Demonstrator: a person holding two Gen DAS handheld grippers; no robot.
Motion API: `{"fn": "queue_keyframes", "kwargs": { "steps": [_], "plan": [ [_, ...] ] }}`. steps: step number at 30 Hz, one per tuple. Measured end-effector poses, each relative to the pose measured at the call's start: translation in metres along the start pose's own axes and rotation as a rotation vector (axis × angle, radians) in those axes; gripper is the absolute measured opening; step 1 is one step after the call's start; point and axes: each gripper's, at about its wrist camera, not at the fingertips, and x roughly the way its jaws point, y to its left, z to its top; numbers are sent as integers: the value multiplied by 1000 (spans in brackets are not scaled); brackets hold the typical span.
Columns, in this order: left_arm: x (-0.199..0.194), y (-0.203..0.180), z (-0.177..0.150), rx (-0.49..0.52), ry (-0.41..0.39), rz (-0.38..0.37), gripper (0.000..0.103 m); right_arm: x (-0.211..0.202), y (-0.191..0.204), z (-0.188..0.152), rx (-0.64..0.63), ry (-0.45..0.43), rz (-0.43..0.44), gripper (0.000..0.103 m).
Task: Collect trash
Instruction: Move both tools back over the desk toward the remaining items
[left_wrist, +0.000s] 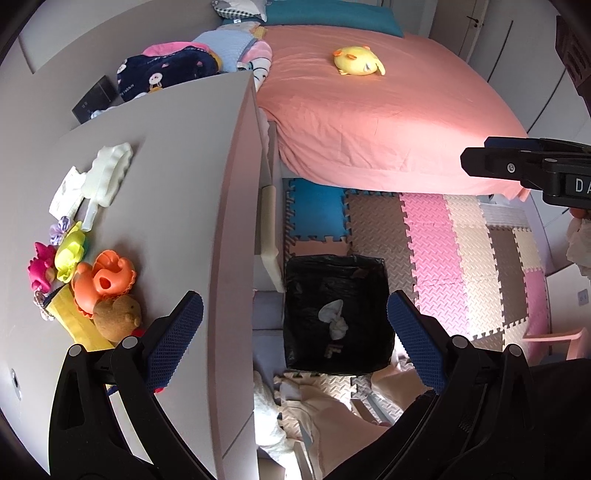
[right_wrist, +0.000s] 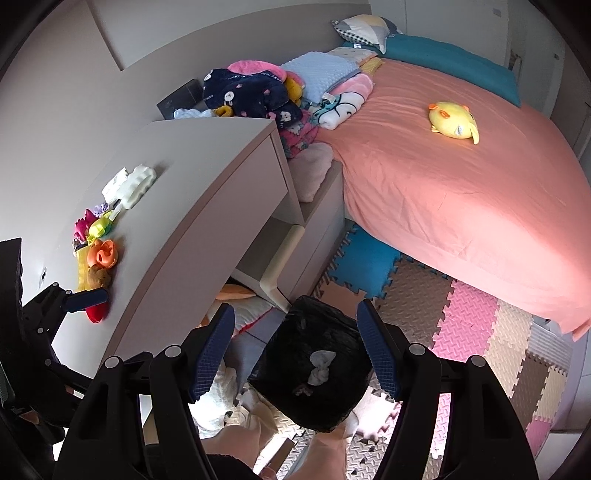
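A bin lined with a black bag (left_wrist: 365, 332) stands on the floor between the desk and the bed. A crumpled white tissue (left_wrist: 334, 319) lies inside it. My left gripper (left_wrist: 294, 301) hangs above the bin and the desk edge, open, with nothing between its blue pads (left_wrist: 177, 343). In the right wrist view the same bin (right_wrist: 280, 387) and tissue (right_wrist: 321, 365) sit right below my right gripper (right_wrist: 295, 310), also open and holding nothing. The left gripper (right_wrist: 86, 297) shows over the desk at the left. Part of the right gripper's body (left_wrist: 517, 166) enters from the right.
The grey desk (left_wrist: 184, 184) carries small toys (left_wrist: 107, 280) and a white object (left_wrist: 109, 173). A bed with a pink sheet (left_wrist: 369, 122) and a yellow plush (left_wrist: 358, 61) lies behind. Foam mats (left_wrist: 436, 251) cover the floor. Something white and crumpled (left_wrist: 580, 251) is at the right edge.
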Motion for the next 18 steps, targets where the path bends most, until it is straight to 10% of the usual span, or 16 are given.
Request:
{"fn": "queue_keyframes", "kwargs": {
  "steps": [18],
  "plan": [
    [-17, 88, -45, -187, 14, 121, 97, 41, 100, 23, -175, 58, 101, 69]
  ]
}}
